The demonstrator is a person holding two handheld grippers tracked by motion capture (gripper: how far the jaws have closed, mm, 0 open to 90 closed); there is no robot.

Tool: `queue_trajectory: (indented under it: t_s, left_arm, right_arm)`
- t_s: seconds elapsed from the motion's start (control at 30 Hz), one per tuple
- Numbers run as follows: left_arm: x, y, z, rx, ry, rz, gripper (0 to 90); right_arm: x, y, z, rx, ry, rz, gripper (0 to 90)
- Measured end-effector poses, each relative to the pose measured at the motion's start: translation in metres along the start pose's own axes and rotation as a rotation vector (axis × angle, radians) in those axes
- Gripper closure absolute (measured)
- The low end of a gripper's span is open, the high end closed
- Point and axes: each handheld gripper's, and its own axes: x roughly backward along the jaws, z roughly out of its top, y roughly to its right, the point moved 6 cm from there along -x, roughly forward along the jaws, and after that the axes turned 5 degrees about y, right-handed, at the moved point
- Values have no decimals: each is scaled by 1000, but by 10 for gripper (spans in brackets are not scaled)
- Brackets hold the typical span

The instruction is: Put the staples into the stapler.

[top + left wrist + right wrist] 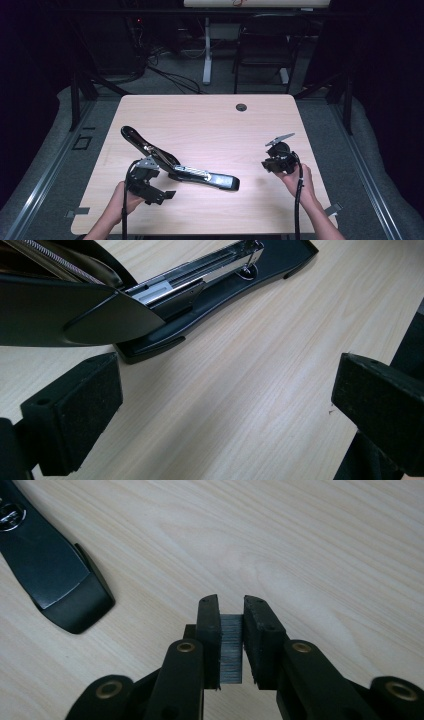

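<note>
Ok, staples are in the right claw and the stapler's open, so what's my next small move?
Probably carry the right claw with its staple strip left toward the stapler. Its lid is swung up, the magazine channel lies exposed, and the left claw hangs open beside it.

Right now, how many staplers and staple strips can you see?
1 long black stapler, lid swung open, lying on the light wooden table beside the left gripper. 1 grey staple strip, clamped in the right gripper.

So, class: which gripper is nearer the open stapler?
Left. The left gripper sits right beside the stapler, jaws open; the right gripper is farther off, clamping a staple strip.
</note>
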Motion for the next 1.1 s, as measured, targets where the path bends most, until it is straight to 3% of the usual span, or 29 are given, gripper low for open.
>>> queue_trajectory:
  t_s: [0.43,0.67,0.97,1.1]
  left_arm:
    - [0,0,1,-14,-2,20,1]
    - [0,-1,1,-5,2,29,1]
    - [2,-6,1,40,17,40,1]
    - [2,-5,1,35,12,36,1]
  right_arm:
    - [-6,-15,6,41,-1,20,784]
    - [-4,-22,12,52,15,31,784]
    - [-6,-30,22,63,30,59,784]
    - [-11,-36,29,66,41,71,784]
